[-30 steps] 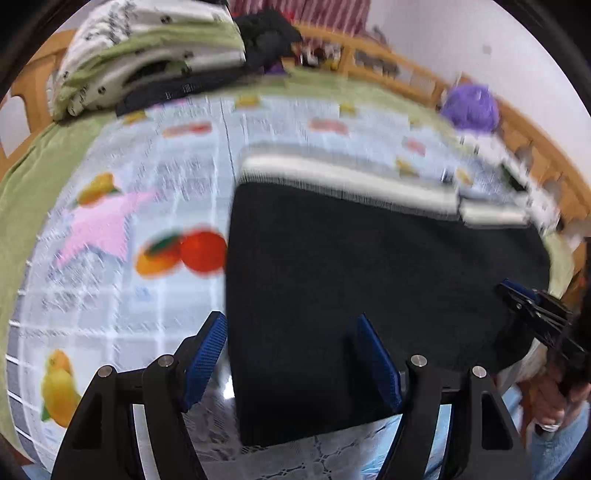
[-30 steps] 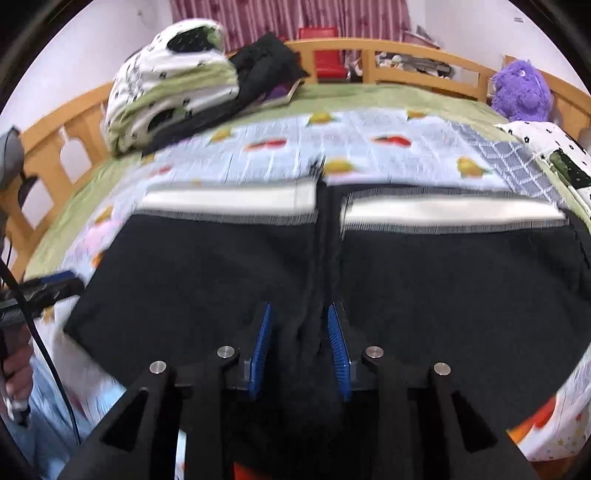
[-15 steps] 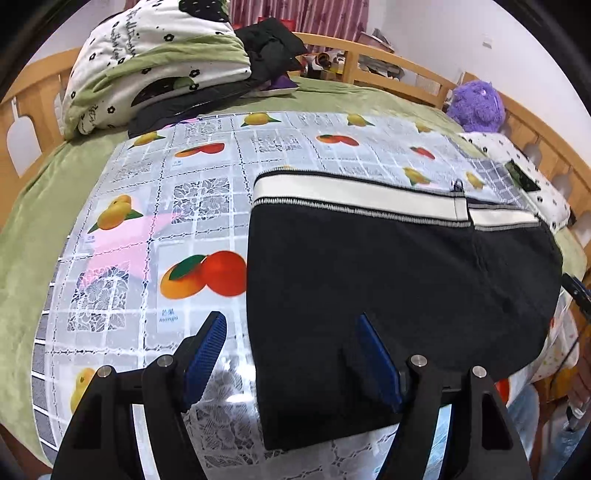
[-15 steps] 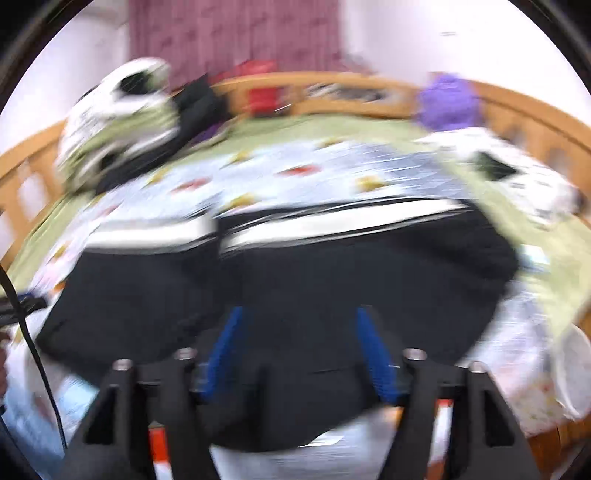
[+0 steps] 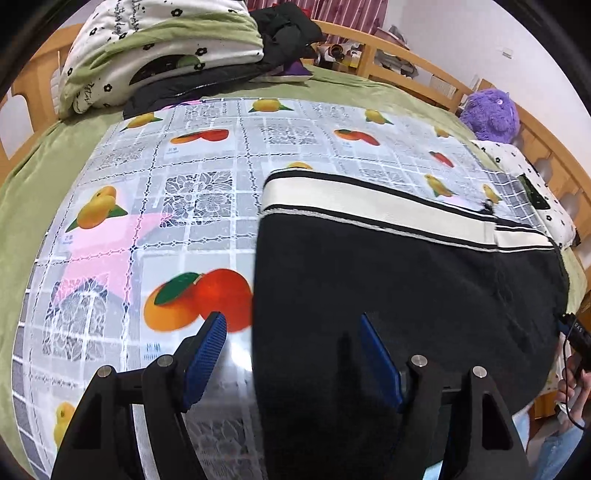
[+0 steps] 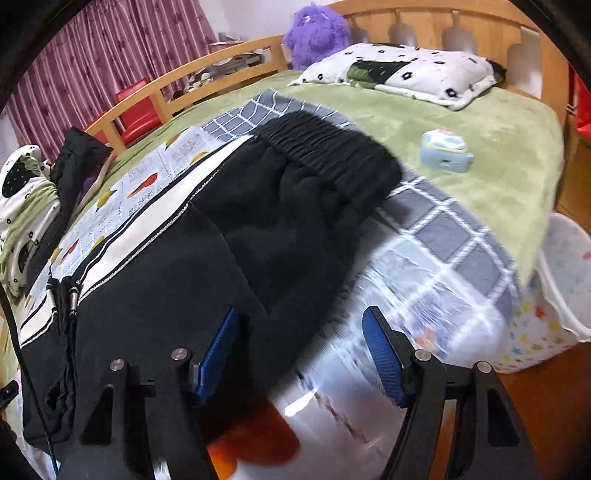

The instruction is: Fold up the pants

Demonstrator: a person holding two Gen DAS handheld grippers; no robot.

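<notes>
The black pants with a white side stripe lie flat on the fruit-print tablecloth. The left gripper stands wide open over their left edge.

The wooden-framed bed carried a green blanket, with a fruit-printed cloth and a grey checked cloth spread over it. Black pants lay flat on the printed cloth. Folded bedding, a spotted pillow, a purple plush toy and a small pale-blue object, possibly a toy, also rested there.
</notes>
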